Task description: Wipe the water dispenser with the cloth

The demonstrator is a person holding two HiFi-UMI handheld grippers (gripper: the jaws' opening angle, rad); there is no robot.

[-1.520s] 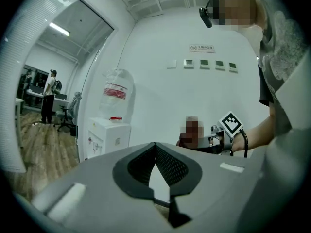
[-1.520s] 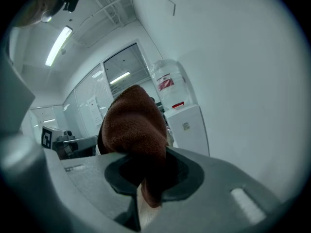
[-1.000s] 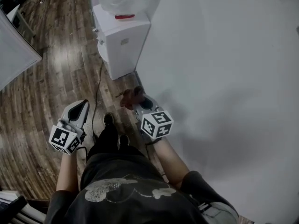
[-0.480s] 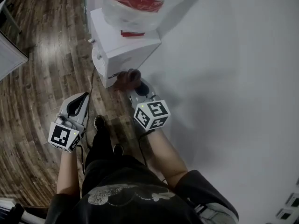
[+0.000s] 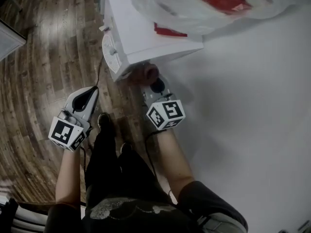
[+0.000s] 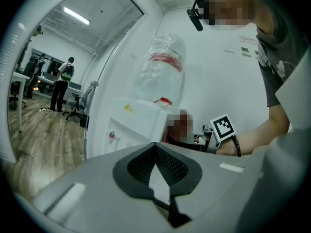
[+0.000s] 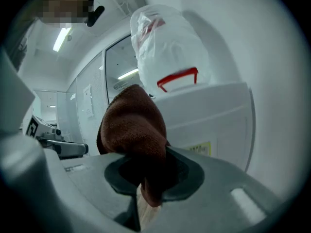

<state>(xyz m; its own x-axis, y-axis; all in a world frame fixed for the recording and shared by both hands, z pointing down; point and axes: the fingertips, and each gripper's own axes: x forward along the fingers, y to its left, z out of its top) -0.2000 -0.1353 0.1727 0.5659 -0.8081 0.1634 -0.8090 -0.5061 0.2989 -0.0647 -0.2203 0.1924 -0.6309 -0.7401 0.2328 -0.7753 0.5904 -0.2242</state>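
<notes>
The water dispenser [image 5: 146,38] is a white boxy plastic cabinet standing on the floor close against a plain white wall [image 5: 252,106]. A large clear plastic bottle with a red label [image 5: 204,4] sits upended on its top, seemingly wrapped in thin crinkled film. In the left gripper view its front panel shows a recess with a small red tap [image 6: 112,136], and in the right gripper view a yellowish sticker [image 7: 198,149] shows on the side panel. The cloth [image 7: 133,130] is a reddish-brown, nubbly fabric bunched into a rounded wad. The right gripper [image 7: 146,178] has its dark jaws clamped on the cloth's lower part, so the wad bulges up above the tips. From the head view the cloth lies right at the near lower edge of the dispenser's side, next to the wall; whether it touches the panel cannot be told. The left gripper [image 5: 85,98] is held off to the left over the dark wooden plank floor [image 5: 43,81], well apart from the dispenser, its jaws pressed together with nothing between them. A thin black cable [image 5: 99,81] runs down across the floor from the dispenser's front. The person's black shoes [image 5: 103,121] stand between the two grippers. Far back in the left gripper view, standing people [image 6: 62,84] and an office chair [image 6: 77,106] occupy a bright room.
</notes>
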